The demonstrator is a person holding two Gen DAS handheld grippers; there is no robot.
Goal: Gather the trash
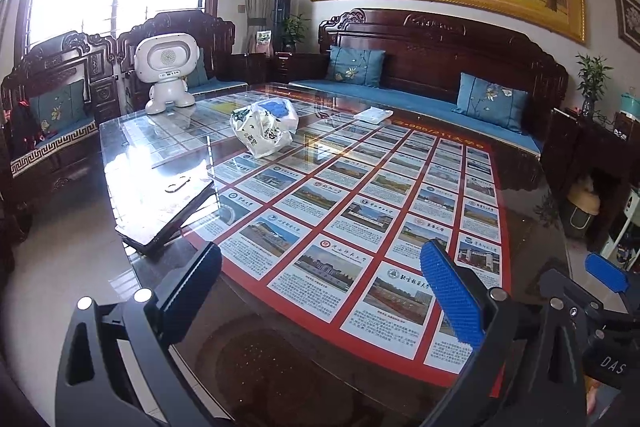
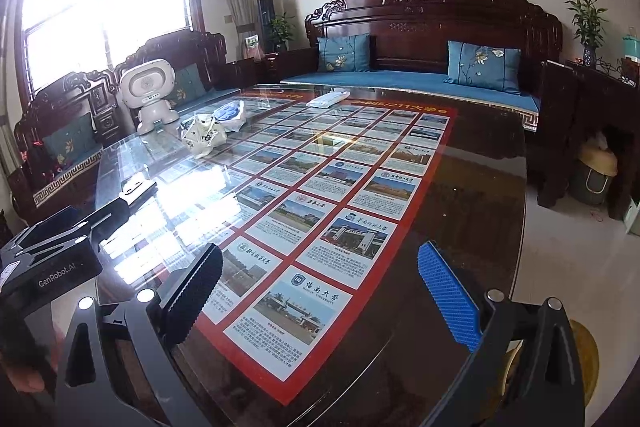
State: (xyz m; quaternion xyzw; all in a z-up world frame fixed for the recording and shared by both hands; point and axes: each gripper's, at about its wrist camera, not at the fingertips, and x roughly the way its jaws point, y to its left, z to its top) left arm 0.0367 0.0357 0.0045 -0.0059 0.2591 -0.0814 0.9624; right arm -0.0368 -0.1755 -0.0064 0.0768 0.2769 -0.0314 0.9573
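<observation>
A crumpled white plastic bag lies on the glass-topped table, with a blue crumpled item just behind it; both also show in the right wrist view, the bag and the blue item. A flat white packet lies farther back, also seen in the right wrist view. My left gripper is open and empty above the table's near end. My right gripper is open and empty, to the right of the left one. The trash is well ahead of both.
A white toy robot stands at the table's far left corner. A dark tablet on a stand sits at the left edge. A poster of photo cards lies under the glass. Wooden sofas with blue cushions surround the table. A bin stands by the right cabinet.
</observation>
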